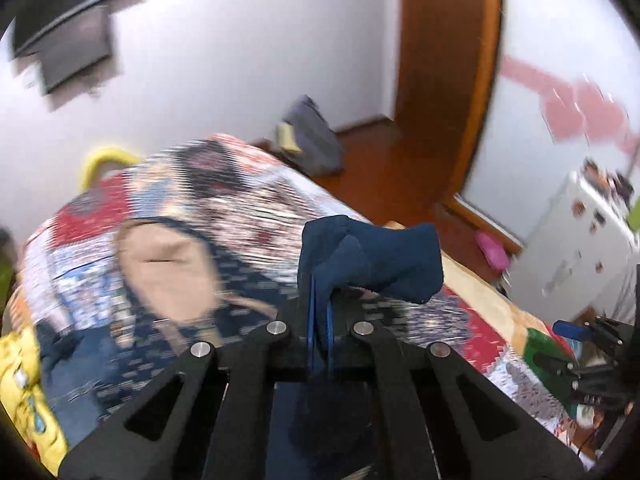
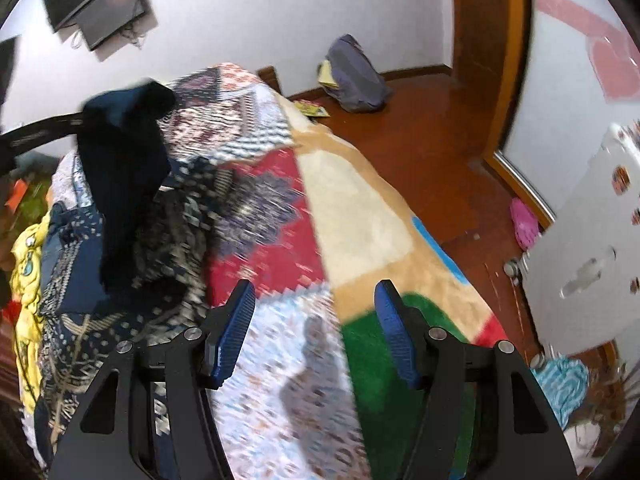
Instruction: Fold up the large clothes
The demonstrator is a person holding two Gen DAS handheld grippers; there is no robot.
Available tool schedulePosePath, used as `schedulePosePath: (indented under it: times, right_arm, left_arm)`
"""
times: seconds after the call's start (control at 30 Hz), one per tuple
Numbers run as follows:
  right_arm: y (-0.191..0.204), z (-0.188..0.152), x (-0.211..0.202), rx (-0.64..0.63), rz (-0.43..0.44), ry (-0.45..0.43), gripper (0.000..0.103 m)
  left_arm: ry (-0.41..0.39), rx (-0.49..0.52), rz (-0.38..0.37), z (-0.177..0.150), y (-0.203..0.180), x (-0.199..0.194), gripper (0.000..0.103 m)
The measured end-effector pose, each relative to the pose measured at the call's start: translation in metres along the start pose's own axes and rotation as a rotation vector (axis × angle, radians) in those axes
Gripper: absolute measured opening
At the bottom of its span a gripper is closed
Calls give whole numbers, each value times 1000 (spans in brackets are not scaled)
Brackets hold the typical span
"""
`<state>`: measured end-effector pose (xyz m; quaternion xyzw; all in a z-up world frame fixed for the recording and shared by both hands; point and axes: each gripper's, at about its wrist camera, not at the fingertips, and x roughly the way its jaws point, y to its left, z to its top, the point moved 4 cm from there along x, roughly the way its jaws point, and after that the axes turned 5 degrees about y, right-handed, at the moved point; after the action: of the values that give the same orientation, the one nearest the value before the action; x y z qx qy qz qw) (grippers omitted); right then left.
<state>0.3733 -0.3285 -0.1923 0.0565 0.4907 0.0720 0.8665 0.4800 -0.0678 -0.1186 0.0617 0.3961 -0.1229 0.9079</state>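
Note:
My left gripper (image 1: 320, 312) is shut on a bunched edge of a dark blue garment (image 1: 372, 258) and holds it lifted above the bed. The same garment (image 2: 124, 168) hangs from the left gripper at the upper left of the right wrist view, its lower part draping toward a patterned navy cloth (image 2: 76, 320) on the bed. My right gripper (image 2: 316, 332) is open and empty, over the patchwork bed cover (image 2: 280, 236) to the right of the garment. It also shows at the right edge of the left wrist view (image 1: 576, 344).
The bed carries a colourful patchwork cover (image 1: 224, 208) and a yellow cartoon cloth (image 2: 28, 264) at its left side. A purple-grey bag (image 2: 354, 76) lies on the wooden floor by the far wall. A white cabinet (image 2: 592, 264) and a pink item (image 2: 524, 224) stand at the right.

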Motion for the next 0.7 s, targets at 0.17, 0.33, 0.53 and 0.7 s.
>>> schedulePosePath:
  times: [0.17, 0.33, 0.53, 0.7]
  right_arm:
    - [51, 24, 16, -96, 29, -6, 58]
    - [94, 39, 59, -216, -18, 72, 58]
    - [120, 24, 113, -350, -113, 209, 58]
    - [116, 17, 115, -353, -122, 206, 60]
  left_arm:
    - [-10, -120, 81, -42, 80, -36, 4]
    - [79, -277, 109, -108, 150, -31, 4]
    - [186, -504, 65, -199, 205, -11, 4]
    - [237, -639, 22, -261, 229, 5, 5]
